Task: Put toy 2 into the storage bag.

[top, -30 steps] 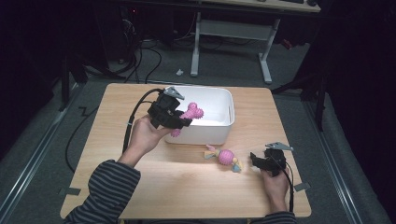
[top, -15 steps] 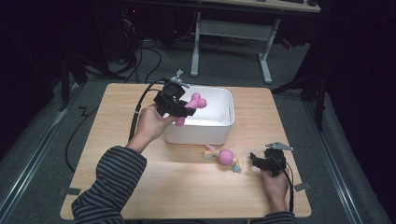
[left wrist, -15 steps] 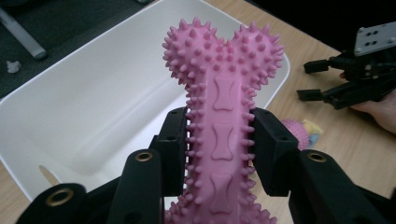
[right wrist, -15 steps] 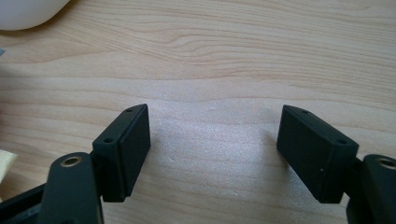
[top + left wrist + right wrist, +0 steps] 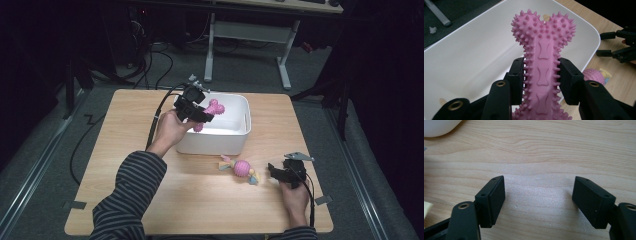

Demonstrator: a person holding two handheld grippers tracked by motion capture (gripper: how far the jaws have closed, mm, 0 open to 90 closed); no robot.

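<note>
Left tool point(image 5: 541, 75): clenched on bone point(image 5: 543, 62) above bin point(image 5: 235, 137).
Right tool point(image 5: 539, 202): released, beside bin.
Risk: spikes slip; bone drops outside bin.

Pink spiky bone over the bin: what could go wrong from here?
1. The left claw grips the pink spiky bone on its narrow shaft, over soft spikes; it may pivot or slip before release.
2. The bone hangs above the white bin, near its left wall; opening early could bounce it off the rim onto the table.
3. The pink ball toy lies close to the open right claw; a careless move could knock it away.
</note>
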